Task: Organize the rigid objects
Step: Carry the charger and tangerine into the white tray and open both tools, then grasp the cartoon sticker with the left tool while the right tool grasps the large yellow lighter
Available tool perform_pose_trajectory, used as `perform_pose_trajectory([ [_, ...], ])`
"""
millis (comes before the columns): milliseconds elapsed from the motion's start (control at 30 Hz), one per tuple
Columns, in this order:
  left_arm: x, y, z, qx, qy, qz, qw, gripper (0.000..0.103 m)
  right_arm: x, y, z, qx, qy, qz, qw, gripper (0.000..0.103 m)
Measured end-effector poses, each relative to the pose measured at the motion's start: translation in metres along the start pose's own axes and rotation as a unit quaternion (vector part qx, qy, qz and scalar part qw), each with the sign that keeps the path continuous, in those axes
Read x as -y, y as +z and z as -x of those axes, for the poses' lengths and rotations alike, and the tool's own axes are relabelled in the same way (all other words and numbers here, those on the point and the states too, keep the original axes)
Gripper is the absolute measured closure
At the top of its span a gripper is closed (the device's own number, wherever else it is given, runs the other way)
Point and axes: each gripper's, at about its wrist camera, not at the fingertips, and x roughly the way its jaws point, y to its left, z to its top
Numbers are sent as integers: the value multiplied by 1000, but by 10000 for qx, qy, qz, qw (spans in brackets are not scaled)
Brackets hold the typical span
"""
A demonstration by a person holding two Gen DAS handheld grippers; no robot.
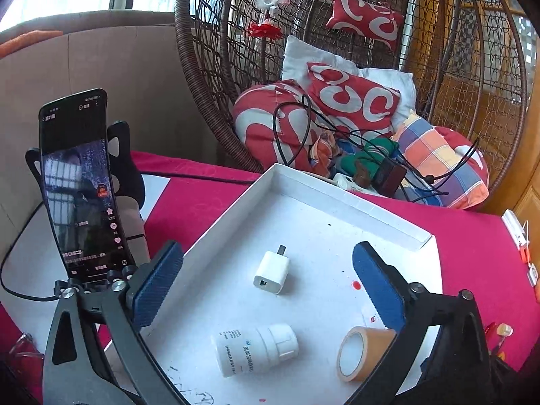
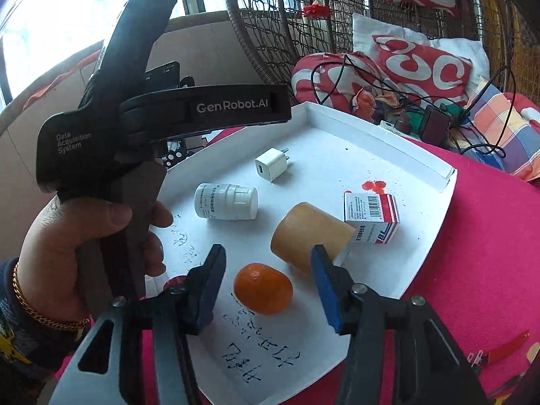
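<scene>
A white tray [image 2: 381,141] lies on the red cloth. In it lie a white USB charger [image 2: 271,164], a white pill bottle [image 2: 226,201] on its side, a roll of tan tape [image 2: 310,236], a small red-and-white box [image 2: 373,217] and an orange [image 2: 263,288]. My right gripper [image 2: 268,292] is open, its fingers on either side of the orange. My left gripper [image 1: 266,287] is open and empty above the tray, with the charger [image 1: 272,272] between its fingers, the bottle [image 1: 254,349] and tape [image 1: 362,352] nearer.
A phone [image 1: 79,185] on a stand is at the tray's left. A wicker hanging chair [image 1: 337,67] with cushions and cables stands behind the table. The left gripper's body [image 2: 152,118] and the hand holding it fill the left of the right wrist view.
</scene>
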Motion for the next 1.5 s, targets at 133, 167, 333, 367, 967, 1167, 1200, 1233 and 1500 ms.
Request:
perform_pose_trajectory([
  [133, 5, -3, 14, 188, 118, -70, 9997, 0, 0, -3, 13, 173, -51, 15, 9998, 16],
  [167, 7, -4, 17, 227, 112, -86, 9996, 0, 1, -4, 17, 222, -63, -3, 9997, 15],
  [333, 17, -11, 34, 309, 6, -201, 9993, 0, 11, -12, 43, 559, -64, -203, 9982, 0],
  [367, 19, -13, 38, 317, -5, -210, 9993, 0, 13, -15, 50, 635, -71, -235, 9977, 0],
  [967, 67, -64, 110, 320, -1299, -374, 9903, 0, 104, -58, 150, 1668, -863, -1735, 9668, 0],
  [1167, 80, -77, 125, 127, -1964, -821, 9770, 0, 140, -84, 169, 1727, -1239, -2405, 9471, 0],
  [1200, 84, -84, 126, 16, -2161, -940, 9718, 0, 145, -88, 170, 1724, -1263, -2522, 9438, 0],
  [1233, 88, -91, 126, -104, -2326, -1097, 9663, 0, 149, -92, 172, 1723, -1275, -2619, 9410, 0],
  [1500, 127, -178, 133, -1100, -2876, -2542, 9168, 0, 172, -111, 180, 1734, -1382, -2938, 9298, 0],
])
